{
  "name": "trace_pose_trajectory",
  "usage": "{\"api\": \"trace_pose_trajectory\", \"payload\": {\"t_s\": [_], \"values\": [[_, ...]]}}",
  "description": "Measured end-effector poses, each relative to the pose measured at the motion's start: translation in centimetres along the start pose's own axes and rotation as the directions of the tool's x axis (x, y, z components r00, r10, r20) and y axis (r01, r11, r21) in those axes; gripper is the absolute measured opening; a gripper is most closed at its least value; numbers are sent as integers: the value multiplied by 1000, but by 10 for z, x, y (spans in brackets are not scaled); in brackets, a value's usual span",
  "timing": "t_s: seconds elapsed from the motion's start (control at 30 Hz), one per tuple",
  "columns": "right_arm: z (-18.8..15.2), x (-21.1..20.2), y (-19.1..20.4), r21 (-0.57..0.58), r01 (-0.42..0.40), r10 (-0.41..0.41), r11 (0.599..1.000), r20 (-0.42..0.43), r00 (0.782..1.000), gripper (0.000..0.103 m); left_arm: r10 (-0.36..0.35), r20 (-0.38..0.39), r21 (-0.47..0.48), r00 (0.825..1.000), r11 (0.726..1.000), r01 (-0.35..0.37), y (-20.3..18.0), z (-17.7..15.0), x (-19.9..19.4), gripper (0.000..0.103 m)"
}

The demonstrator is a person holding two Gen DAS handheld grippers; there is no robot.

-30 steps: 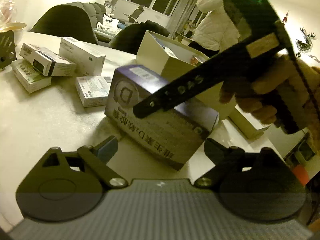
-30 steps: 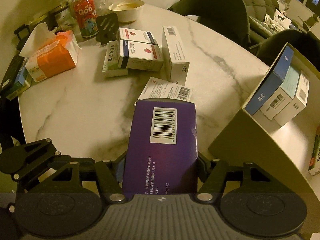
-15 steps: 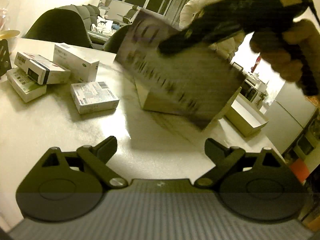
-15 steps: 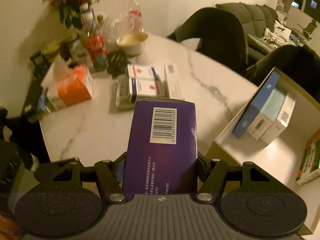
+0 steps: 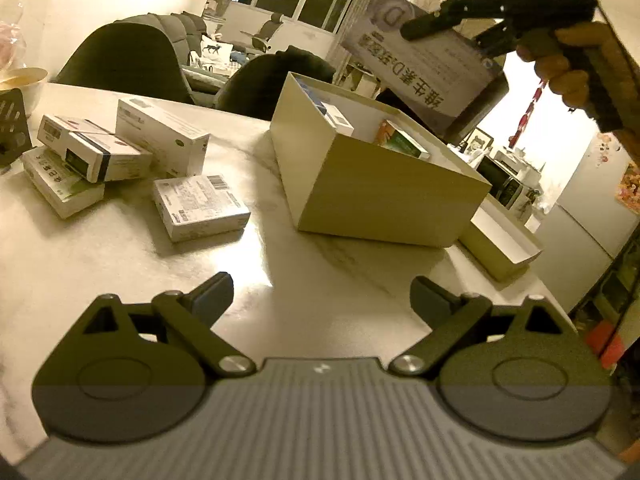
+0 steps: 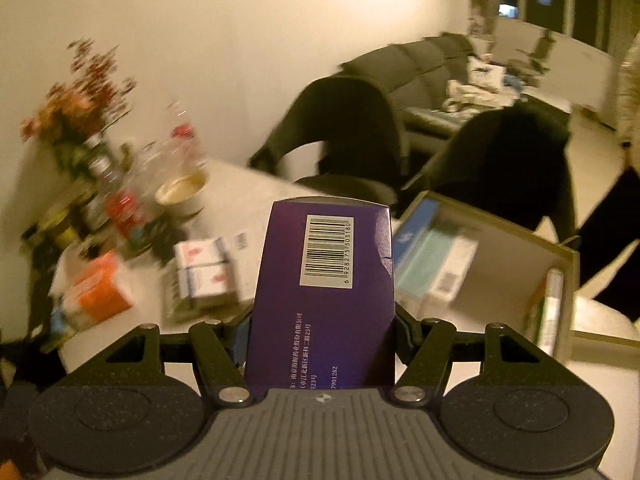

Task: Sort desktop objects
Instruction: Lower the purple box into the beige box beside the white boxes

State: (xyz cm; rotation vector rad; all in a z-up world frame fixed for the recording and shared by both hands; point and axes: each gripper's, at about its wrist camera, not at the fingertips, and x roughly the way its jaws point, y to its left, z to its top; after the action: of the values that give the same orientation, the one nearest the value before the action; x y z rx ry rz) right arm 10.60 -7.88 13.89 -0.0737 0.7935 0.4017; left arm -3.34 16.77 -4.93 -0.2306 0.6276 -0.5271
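Observation:
My right gripper [image 6: 320, 330] is shut on a purple box [image 6: 324, 288] with a barcode, both pads pressed on its sides. The left wrist view shows that purple box [image 5: 424, 68] held high in the air above the open cardboard box [image 5: 384, 196], gripped by the right gripper [image 5: 448, 32] in a person's hand. Low over the marble table my left gripper [image 5: 322, 296] stands open with nothing between its fingers. Several white medicine boxes [image 5: 200, 206] lie on the table to the left. The cardboard box [image 6: 500, 264] holds a few packets.
A shallow box lid [image 5: 504, 248] lies right of the cardboard box. An orange tissue pack [image 6: 100, 296], bottles, a bowl [image 6: 182, 196] and flowers crowd the table's far left side. Dark chairs [image 5: 120, 60] stand behind the table.
The right gripper has lifted the purple box off the table and carried it up and to the right, above the cardboard box. The left gripper has stayed where it was.

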Motion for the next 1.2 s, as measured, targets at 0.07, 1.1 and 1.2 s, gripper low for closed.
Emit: {"api": "trace_pose_trajectory", "payload": {"t_s": [0.07, 1.1, 1.2], "values": [[4, 5, -15, 31, 37, -37, 999, 2, 999, 68, 4, -1, -1, 1000, 1000, -4, 1, 0, 0, 97], [2, 173, -152, 302, 396, -358, 867, -177, 917, 68, 79, -25, -61, 997, 995, -81, 22, -9, 6, 97], [3, 184, -152, 266, 424, -389, 866, -177, 904, 68, 80, -32, -67, 996, 994, -82, 24, -10, 8, 97]]}}
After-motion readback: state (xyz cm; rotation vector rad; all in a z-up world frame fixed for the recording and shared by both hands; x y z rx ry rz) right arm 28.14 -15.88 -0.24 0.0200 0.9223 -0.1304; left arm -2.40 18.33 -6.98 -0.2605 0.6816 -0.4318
